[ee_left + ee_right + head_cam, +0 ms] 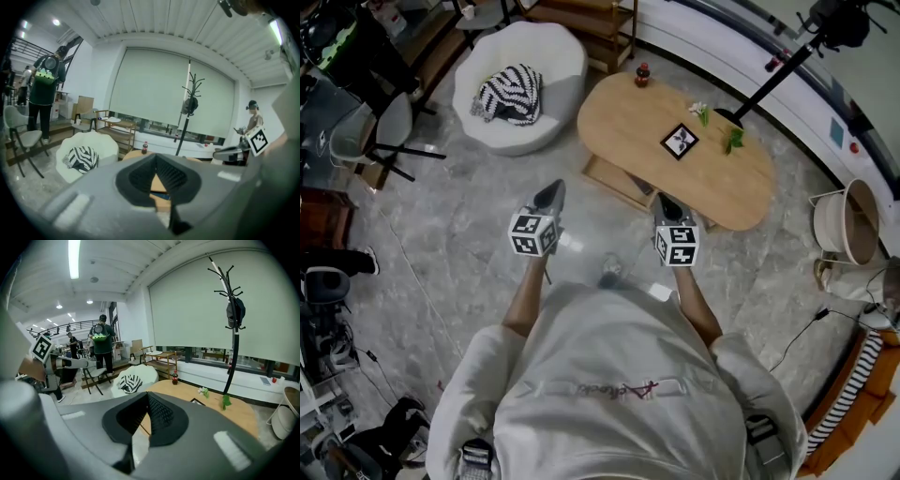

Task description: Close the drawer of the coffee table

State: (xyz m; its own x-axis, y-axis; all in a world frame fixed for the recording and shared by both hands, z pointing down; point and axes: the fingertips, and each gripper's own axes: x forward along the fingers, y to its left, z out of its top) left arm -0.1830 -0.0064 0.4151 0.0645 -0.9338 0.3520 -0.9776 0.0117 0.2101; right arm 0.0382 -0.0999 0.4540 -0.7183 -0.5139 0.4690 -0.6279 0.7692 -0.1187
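Observation:
The oval wooden coffee table stands ahead of me on the stone floor. Its drawer sticks out from under the near left side. My left gripper is shut and empty, a little short and left of the drawer. My right gripper is shut too, with nothing in it, its tip over the table's near edge. In the left gripper view the shut jaws frame a bit of the table's wood. In the right gripper view the shut jaws point at the table top.
On the table stand a cola bottle, a small picture frame and two flower sprigs. A white beanbag seat with a striped cushion lies to the left. A coat stand's pole rises behind the table. A basket sits right.

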